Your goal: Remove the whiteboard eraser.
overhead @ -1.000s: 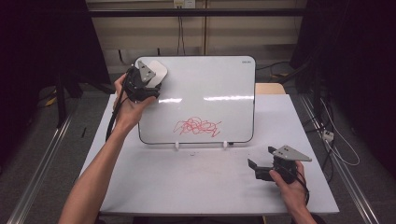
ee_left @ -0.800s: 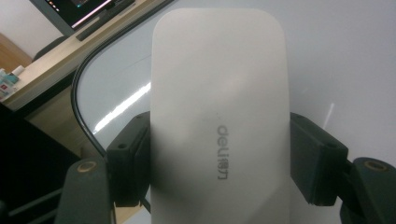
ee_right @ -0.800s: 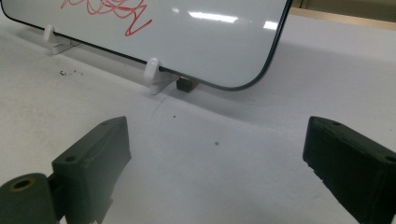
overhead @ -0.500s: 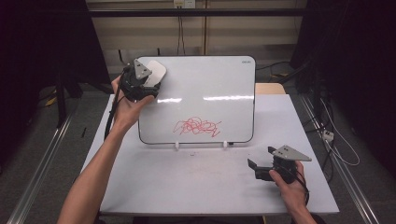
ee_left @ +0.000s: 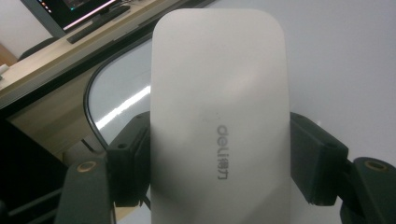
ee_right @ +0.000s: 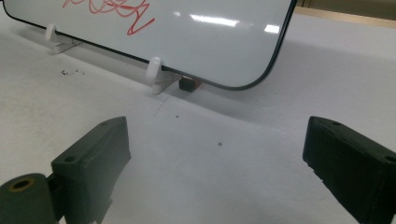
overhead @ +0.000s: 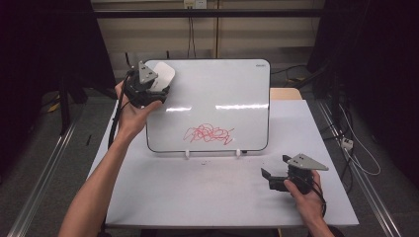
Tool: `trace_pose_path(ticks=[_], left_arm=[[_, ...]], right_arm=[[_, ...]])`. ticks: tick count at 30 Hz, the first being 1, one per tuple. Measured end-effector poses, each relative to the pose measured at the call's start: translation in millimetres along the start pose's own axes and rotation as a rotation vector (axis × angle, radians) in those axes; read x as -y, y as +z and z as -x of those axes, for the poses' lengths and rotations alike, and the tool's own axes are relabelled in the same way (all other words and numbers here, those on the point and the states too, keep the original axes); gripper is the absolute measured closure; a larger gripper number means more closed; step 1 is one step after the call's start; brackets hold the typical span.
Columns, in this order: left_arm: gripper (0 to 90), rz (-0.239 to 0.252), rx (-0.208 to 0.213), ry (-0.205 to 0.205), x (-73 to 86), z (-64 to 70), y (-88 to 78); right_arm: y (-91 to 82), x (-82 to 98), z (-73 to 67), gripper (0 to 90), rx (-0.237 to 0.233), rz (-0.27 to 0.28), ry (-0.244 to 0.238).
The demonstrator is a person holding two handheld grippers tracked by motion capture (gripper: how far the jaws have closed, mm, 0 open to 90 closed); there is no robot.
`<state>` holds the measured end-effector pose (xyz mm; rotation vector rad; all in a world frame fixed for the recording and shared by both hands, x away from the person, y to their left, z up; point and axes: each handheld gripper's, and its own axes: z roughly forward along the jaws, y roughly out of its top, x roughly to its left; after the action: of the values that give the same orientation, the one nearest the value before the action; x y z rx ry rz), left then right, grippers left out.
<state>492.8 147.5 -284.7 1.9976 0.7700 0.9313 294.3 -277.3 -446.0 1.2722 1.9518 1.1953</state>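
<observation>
A whiteboard (overhead: 222,89) stands tilted on two white feet (overhead: 188,153) on the white table (overhead: 197,197). A red scribble (overhead: 208,134) marks its lower middle. My left gripper (overhead: 159,88) is up at the board's top left corner, shut on a white eraser (overhead: 164,74). In the left gripper view, the black jaws clamp the eraser (ee_left: 219,116) on both sides, with the board's surface (ee_left: 341,60) behind it. My right gripper (overhead: 274,166) rests on the table at the front right, open and holding nothing. Its jaws (ee_right: 215,149) point toward the board's lower right corner (ee_right: 252,70).
A small dark block (ee_right: 189,84) sits under the board's lower edge beside a foot (ee_right: 156,74). Tiny dark specks (ee_right: 72,72) lie on the table in front of the board. Dark curtains, cables (overhead: 346,143) and metal rails (overhead: 44,163) flank the table.
The left hand has shifted slightly at the board's top left corner, still holding the eraser. The right hand has stayed in place.
</observation>
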Motion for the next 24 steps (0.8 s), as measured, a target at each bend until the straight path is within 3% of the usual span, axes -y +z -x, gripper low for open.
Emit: trace_pose_path(ticks=[7, 20, 24], left_arm=[[31.1, 0.020, 0.009, -0.006, -0.5, 6.5, -6.4], [31.0, 0.040, 0.057, -0.052, 14.9, 14.2, -14.2], [31.0, 0.044, 0.054, -0.058, 20.1, 14.2, -18.3]], right_arm=[[1.5, -0.6, 1.0, 7.6, -0.006, -0.001, 0.025], [4.3, -1.0, -0.9, 7.5, -0.007, -0.009, 0.014], [3.3, -1.0, -0.8, 7.5, -0.006, -0.004, 0.008]])
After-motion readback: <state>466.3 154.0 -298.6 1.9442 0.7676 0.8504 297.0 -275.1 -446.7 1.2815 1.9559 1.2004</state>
